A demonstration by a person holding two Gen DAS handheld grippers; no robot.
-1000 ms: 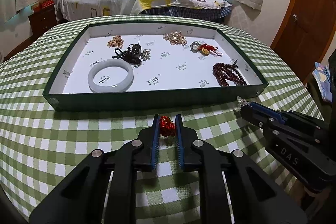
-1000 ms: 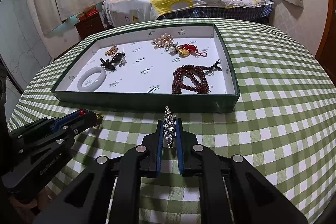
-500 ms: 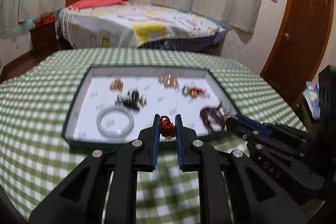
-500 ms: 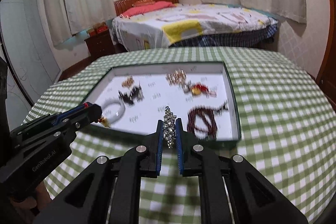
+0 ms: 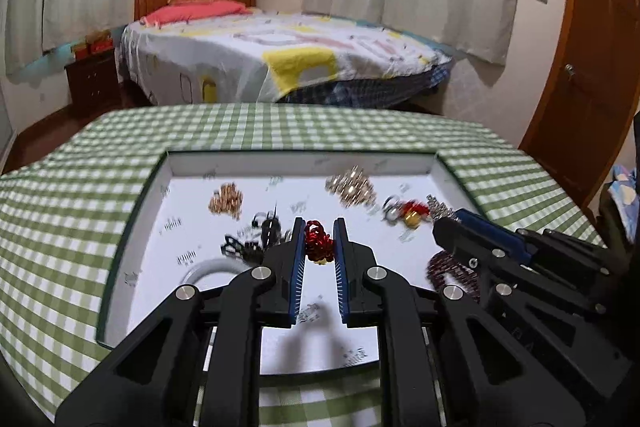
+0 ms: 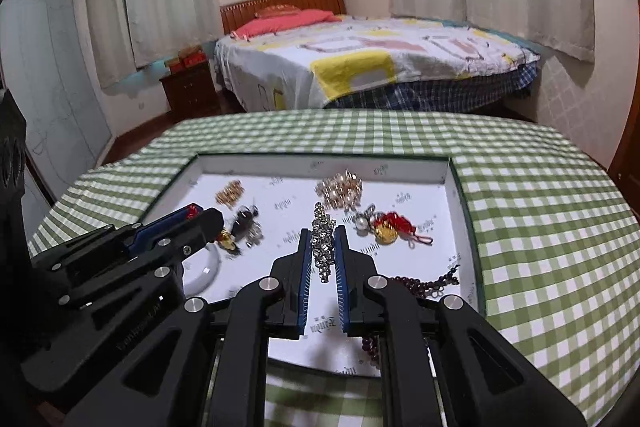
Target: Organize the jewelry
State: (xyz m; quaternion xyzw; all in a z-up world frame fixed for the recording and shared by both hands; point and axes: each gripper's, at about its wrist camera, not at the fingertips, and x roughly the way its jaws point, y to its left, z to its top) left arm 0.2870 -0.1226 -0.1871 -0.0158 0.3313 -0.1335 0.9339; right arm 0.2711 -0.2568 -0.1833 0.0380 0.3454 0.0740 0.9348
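Note:
My left gripper [image 5: 319,247] is shut on a red knotted ornament [image 5: 318,246] and holds it above the white-lined tray [image 5: 140,187]. My right gripper [image 6: 323,251] is shut on a silver rhinestone bracelet [image 6: 323,243], also above the tray [image 6: 464,203]. Each gripper shows in the other's view: the right one [image 5: 452,219] at the right, the left one [image 6: 200,219] at the left. In the tray lie a white bangle [image 5: 200,273], dark bead strands [image 6: 424,285], gold pieces [image 5: 226,203], a black piece [image 5: 264,227] and a red-and-gold charm [image 6: 390,227].
The tray sits on a round table with a green checked cloth [image 5: 60,227]. Behind it are a bed [image 5: 280,59], a dark nightstand [image 5: 92,83], curtains and a wooden door [image 5: 592,67].
Both grippers rose from the cloth in front of the tray and moved forward over it, each still holding its piece. The tray's contents have not moved.

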